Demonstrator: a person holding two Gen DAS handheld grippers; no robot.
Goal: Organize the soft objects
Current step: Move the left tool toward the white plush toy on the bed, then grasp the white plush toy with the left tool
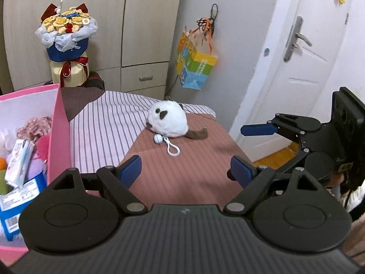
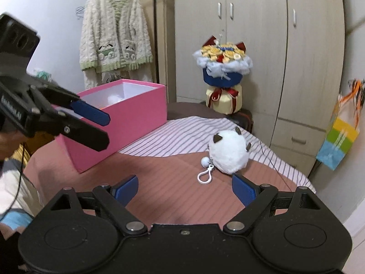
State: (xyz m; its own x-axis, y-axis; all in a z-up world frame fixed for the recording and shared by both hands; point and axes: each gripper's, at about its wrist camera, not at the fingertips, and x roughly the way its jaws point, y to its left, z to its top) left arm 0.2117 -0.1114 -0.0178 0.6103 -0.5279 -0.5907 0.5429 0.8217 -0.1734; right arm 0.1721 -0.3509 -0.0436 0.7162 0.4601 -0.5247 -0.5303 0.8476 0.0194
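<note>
Plush toy [image 1: 167, 119] lies on bed, right of pink box [image 1: 60, 123]. Only left view shows box contents, partly cut off. Left tongs [image 1: 186, 170] and right tongs [image 2: 184, 188] both spread, empty.

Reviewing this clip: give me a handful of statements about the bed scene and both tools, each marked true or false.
1. The white plush toy lies on the bed, outside the pink box. True.
2. The left tool is shut on the plush toy. False: it is open with nothing between its fingers.
3. The pink box is empty. False: soft items and packets already sit inside.
4. A white clip hangs from the plush toy. True.
5. The right tool holds the bouquet. False: it is open and empty; the bouquet stands by the wardrobe.
</note>
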